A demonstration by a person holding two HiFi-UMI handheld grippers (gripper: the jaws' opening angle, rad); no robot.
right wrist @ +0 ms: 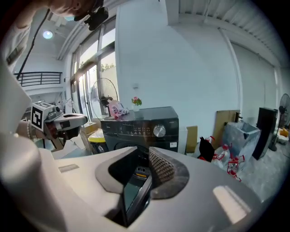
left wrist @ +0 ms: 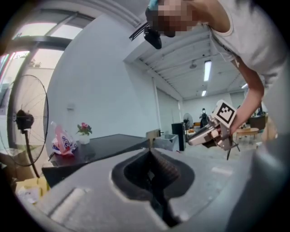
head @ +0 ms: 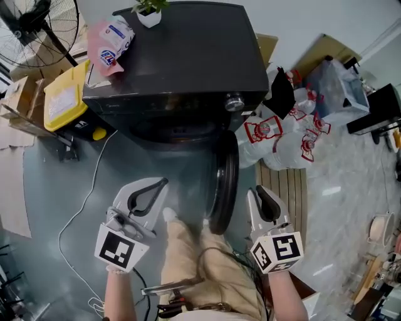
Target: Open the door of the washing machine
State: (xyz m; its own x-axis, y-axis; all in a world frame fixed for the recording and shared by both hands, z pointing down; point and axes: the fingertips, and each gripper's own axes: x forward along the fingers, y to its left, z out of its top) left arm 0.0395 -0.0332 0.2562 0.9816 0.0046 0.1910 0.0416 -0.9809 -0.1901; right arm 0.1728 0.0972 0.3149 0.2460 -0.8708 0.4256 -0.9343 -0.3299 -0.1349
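Fingers (left wrist: 165, 170) of left gripper (left wrist: 149, 151) pressed together, empty, right gripper (right wrist: 146, 155) fingers slightly apart, holding nothing, washing machine door (head: 224, 182) swung open, edge-on between both grippers, black washing machine (head: 188, 56) beyond

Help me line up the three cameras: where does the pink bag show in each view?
Head view: the pink bag lies at the upper left, on the left edge of the washing machine.
Left gripper view: at the left, mid-height, on the machine's dark top.
Right gripper view: small, left of centre, on top of the machine.
Shared landmark: the potted plant standing beside the bag.
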